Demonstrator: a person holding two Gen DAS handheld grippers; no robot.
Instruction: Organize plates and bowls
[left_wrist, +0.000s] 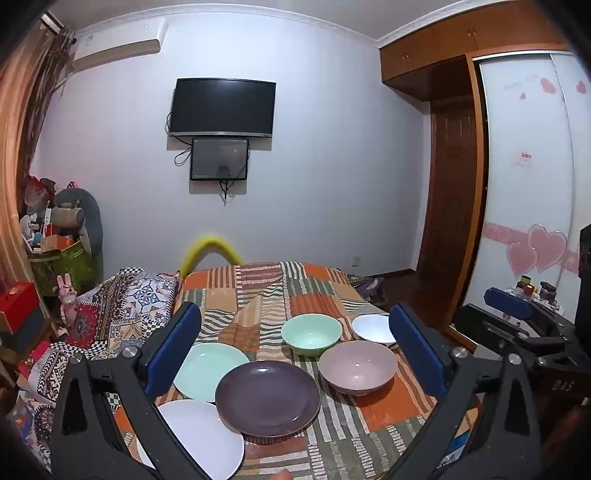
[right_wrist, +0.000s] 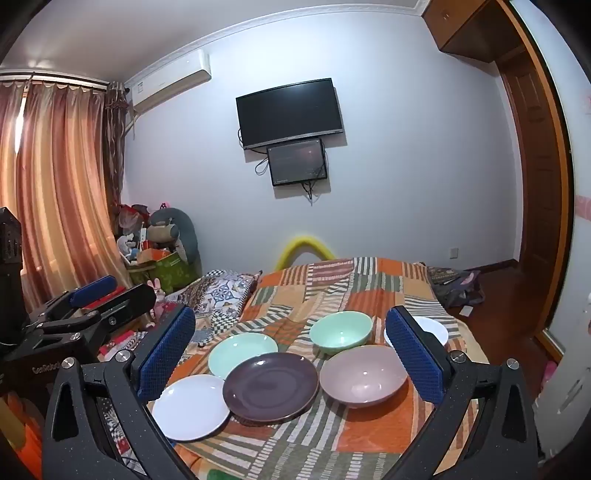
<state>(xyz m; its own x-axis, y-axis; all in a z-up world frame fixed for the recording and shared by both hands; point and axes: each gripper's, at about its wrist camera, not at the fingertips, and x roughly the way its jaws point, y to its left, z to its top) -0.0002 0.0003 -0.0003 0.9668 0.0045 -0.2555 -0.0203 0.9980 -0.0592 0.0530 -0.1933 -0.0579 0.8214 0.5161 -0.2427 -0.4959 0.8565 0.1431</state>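
Three plates and three bowls lie on a patchwork bedspread (left_wrist: 266, 288). A dark purple plate (left_wrist: 267, 397) overlaps a white plate (left_wrist: 195, 439) and a mint plate (left_wrist: 208, 369). Behind them sit a mint bowl (left_wrist: 311, 334), a pink bowl (left_wrist: 357, 367) and a white bowl (left_wrist: 371, 328). My left gripper (left_wrist: 295, 354) is open and empty, above the dishes. My right gripper (right_wrist: 291, 362) is open and empty, above the purple plate (right_wrist: 270, 386), with the pink bowl (right_wrist: 364, 374), mint bowl (right_wrist: 340, 332), mint plate (right_wrist: 242, 352), white plate (right_wrist: 190, 406) and white bowl (right_wrist: 434, 328) around it.
The bed's right edge drops to a wooden floor (right_wrist: 491, 321). Patterned pillows (left_wrist: 122, 306) and boxes lie to the left. A wardrobe (left_wrist: 532, 184) stands at the right. A TV (left_wrist: 221, 107) hangs on the far wall. The right gripper's body shows at the left wrist view's right edge (left_wrist: 517, 325).
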